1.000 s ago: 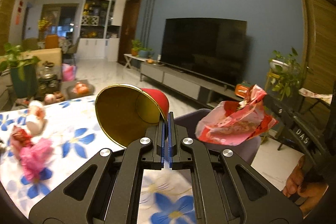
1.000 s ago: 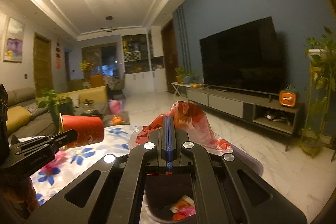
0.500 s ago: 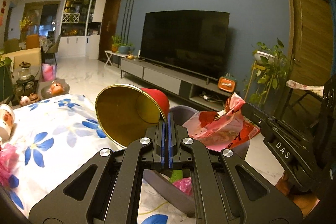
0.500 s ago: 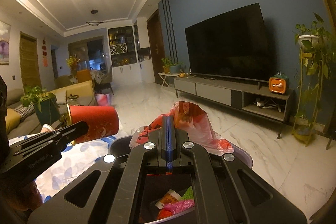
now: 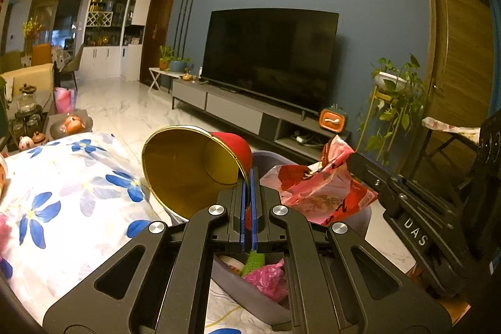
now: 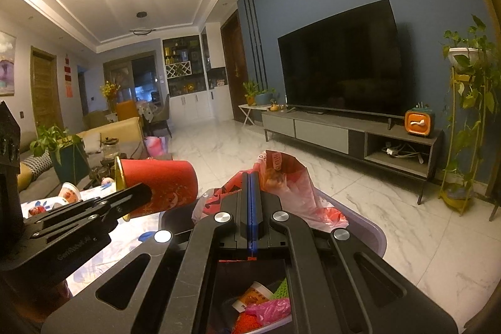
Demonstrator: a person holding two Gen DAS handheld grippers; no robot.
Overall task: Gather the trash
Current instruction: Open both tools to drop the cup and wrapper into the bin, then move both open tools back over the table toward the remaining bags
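My left gripper (image 5: 249, 174) is shut on the rim of a red paper cup (image 5: 188, 171) with a gold inside, held on its side with the mouth toward the camera. The same red cup (image 6: 159, 187) shows in the right wrist view, clamped by the left gripper (image 6: 142, 193). My right gripper (image 6: 249, 177) is shut on a crumpled red and pink plastic bag (image 6: 291, 193), also seen as the bag (image 5: 316, 187) in the left wrist view. Both hang over a grey bin (image 6: 366, 227) that holds a cup, pink plastic and green scraps (image 6: 266, 309).
A table with a white cloth printed with blue flowers (image 5: 62, 208) lies to the left of the bin, with a small cup (image 6: 67, 193) on it. Marble floor (image 6: 407, 240), a TV cabinet (image 6: 344, 130) and a plant stand (image 6: 463, 130) lie beyond.
Both grippers have shifted toward and slightly down over the bin, whose contents now show beneath the jaws. The cup and the bag stay clamped as before.
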